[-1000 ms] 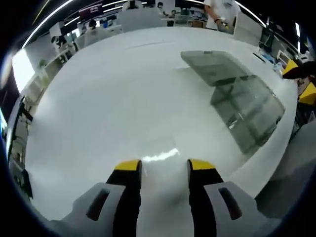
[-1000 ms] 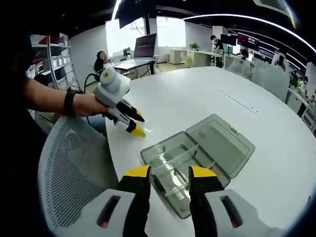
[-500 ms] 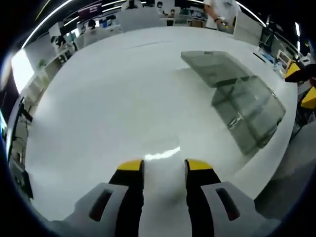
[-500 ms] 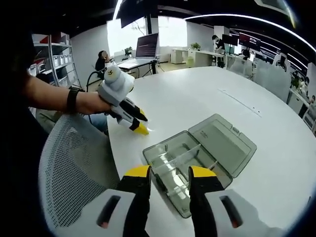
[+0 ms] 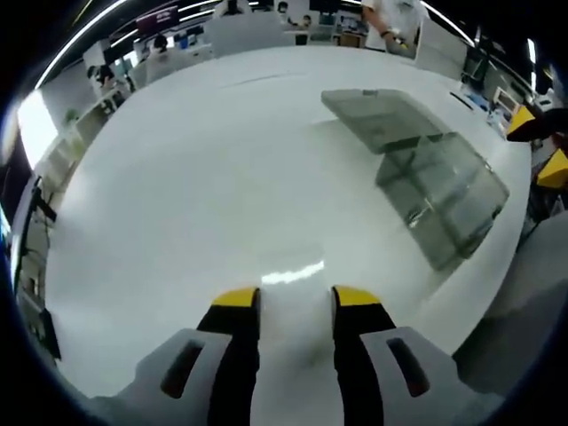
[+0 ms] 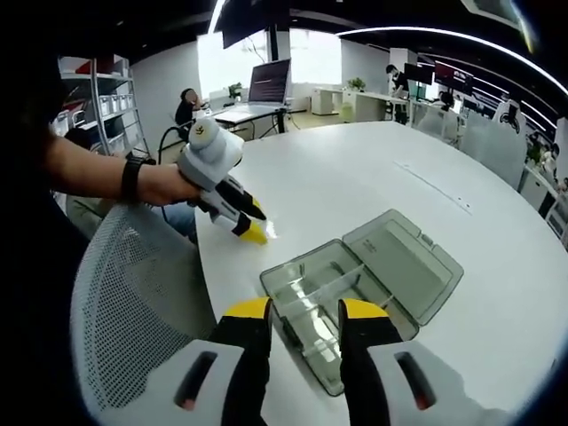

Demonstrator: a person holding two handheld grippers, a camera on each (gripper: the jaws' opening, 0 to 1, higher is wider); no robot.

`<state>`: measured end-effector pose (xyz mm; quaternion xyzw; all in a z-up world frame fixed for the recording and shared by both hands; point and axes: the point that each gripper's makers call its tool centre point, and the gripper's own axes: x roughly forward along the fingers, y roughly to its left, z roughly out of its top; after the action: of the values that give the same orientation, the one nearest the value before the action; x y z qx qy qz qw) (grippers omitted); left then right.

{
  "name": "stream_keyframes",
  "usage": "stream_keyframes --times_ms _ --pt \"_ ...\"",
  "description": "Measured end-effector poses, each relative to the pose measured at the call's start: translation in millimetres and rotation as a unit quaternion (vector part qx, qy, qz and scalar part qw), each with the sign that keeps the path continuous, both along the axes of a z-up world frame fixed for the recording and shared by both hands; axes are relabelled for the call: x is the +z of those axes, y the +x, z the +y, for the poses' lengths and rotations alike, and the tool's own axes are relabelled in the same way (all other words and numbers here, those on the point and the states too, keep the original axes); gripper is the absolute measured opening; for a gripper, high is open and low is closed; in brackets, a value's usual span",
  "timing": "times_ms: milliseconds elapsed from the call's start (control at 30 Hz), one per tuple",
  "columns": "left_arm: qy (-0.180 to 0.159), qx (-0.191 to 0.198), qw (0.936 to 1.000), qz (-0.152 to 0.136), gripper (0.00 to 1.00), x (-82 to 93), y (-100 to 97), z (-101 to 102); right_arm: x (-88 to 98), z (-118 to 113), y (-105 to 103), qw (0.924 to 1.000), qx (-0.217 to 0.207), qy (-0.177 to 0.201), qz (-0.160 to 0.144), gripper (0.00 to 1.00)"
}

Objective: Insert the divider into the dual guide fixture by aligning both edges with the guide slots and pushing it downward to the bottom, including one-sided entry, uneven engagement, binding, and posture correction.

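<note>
A clear plastic compartment box (image 6: 302,286) lies near the table's edge with its lid (image 6: 404,264) folded flat open. A thin clear divider (image 6: 327,284) runs across the tray; how deep it sits I cannot tell. My right gripper (image 6: 306,309) hovers open above the box's near end, with nothing between its yellow tips. To the left a hand holds my left gripper (image 6: 251,232) just off the table, apart from the box. In the left gripper view that gripper (image 5: 295,297) is open over bare table, with the box (image 5: 439,191) far right.
The round white table (image 6: 373,186) stretches away behind the box. A grey mesh chair back (image 6: 133,311) stands at the table's near edge on the left. Desks, monitors, shelves and seated people fill the office behind. Yellow tips (image 5: 532,120) of the right gripper show at the far right.
The left gripper's jaws have narrowed slightly. In the right gripper view the left gripper has drifted a little to the right, toward the box. The box lies as before.
</note>
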<state>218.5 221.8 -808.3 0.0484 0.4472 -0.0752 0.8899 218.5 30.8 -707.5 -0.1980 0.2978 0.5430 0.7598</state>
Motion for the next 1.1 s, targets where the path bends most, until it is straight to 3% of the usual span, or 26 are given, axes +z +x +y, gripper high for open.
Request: stream_keyframes --times_ms 1100 --pt "-0.018 -0.001 0.9991 -0.037 0.3 25.8 2.3 -10 2.1 7 -3 0.9999 0.017 0.001 0.0 0.25"
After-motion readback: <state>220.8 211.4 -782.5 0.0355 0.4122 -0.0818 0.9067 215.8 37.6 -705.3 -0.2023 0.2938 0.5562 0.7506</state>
